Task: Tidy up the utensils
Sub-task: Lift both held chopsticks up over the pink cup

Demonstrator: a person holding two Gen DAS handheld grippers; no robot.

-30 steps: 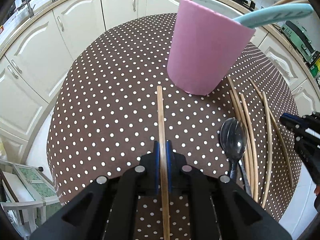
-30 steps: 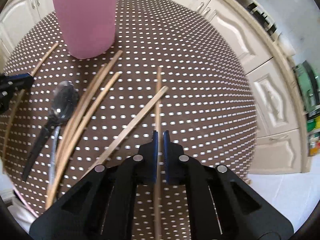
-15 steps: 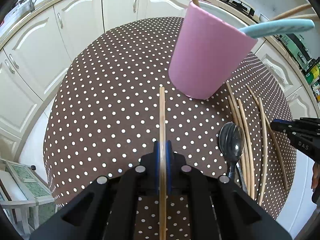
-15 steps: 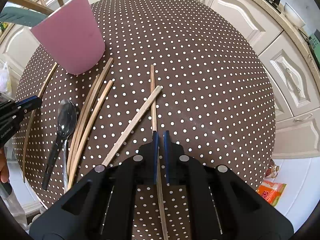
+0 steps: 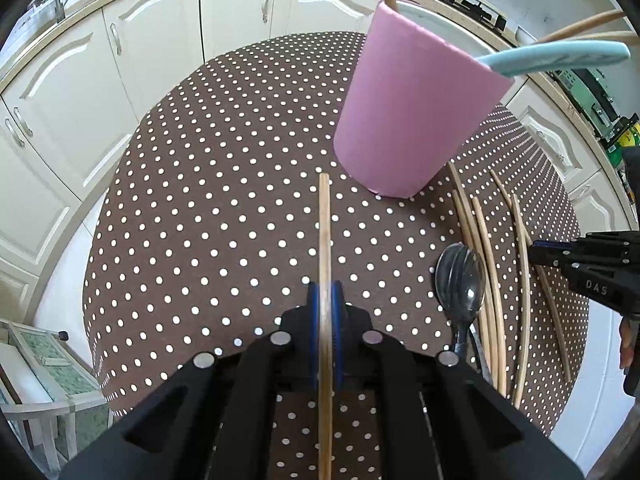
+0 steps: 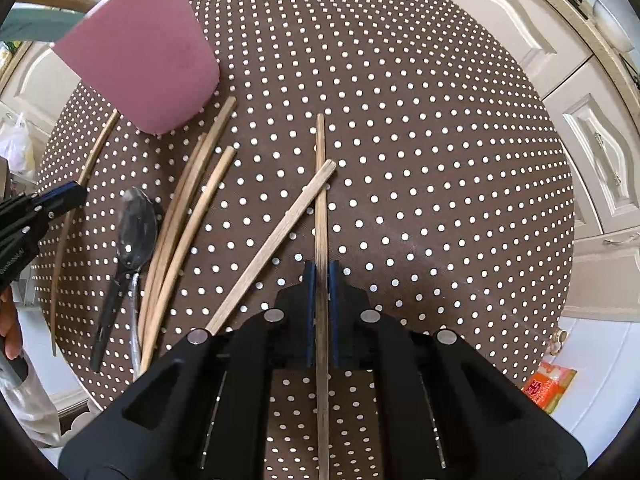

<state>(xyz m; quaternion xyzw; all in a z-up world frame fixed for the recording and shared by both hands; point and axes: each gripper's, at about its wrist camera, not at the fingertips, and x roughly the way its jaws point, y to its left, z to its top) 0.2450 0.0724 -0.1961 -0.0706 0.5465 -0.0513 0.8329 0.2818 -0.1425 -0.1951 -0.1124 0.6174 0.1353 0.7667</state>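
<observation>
Left gripper (image 5: 325, 300): blue pads closed tight on a wooden chopstick (image 5: 324, 240), which runs forward between them above the dotted tablecloth (image 5: 200, 200), its tip short of the pink cup (image 5: 412, 120). Cup stands upright and holds a teal spatula (image 5: 560, 56) and wooden sticks. Right gripper (image 6: 321, 280): pads clamped on a second chopstick (image 6: 320, 184), which crosses another loose chopstick (image 6: 280, 236) on the cloth. To its left lie curved sticks (image 6: 188, 216) and a black-handled spoon (image 6: 134, 224), near the cup
</observation>
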